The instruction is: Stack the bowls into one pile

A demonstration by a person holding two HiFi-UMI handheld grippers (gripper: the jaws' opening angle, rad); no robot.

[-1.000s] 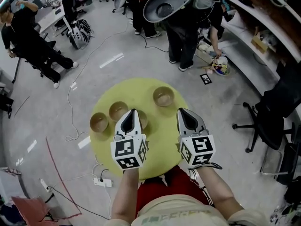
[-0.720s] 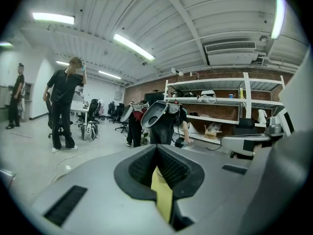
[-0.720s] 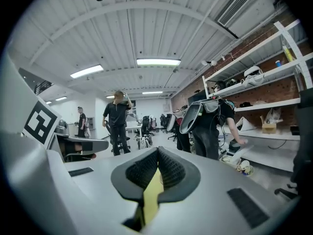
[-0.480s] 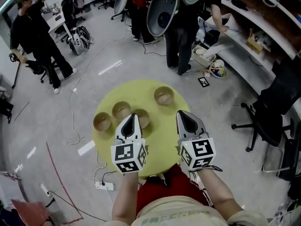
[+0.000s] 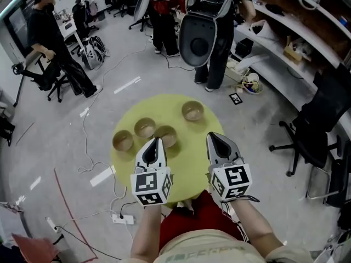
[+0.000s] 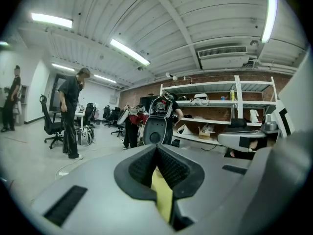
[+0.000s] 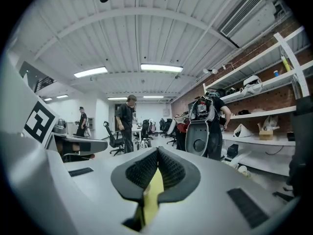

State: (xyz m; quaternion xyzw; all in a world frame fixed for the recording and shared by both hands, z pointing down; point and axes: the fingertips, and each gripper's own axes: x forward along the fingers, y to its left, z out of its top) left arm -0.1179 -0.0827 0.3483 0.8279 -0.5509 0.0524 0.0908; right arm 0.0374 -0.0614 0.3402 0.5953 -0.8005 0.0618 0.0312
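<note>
Head view: you're hovering both grippers over the table's near edge, each with its jaws pressed together on nothing.
Your left gripper (image 5: 154, 141) and right gripper (image 5: 211, 137) are pointing across the round yellow table (image 5: 189, 155). The three bowls (image 5: 145, 127) are sitting unstacked toward its left edge, and a fourth bowl (image 5: 192, 111) is sitting near the far edge.

Three bowls crowd the left of the yellow table (image 5: 189, 153): the nearest bowl (image 5: 165, 136) stands just ahead of the left gripper (image 5: 155, 141), with the back bowl (image 5: 145, 127) and the leftmost bowl (image 5: 123, 141) close beside it. Bare tabletop lies open ahead of the right gripper (image 5: 213, 137), up to the lone bowl (image 5: 192, 110) near the far edge.
</note>
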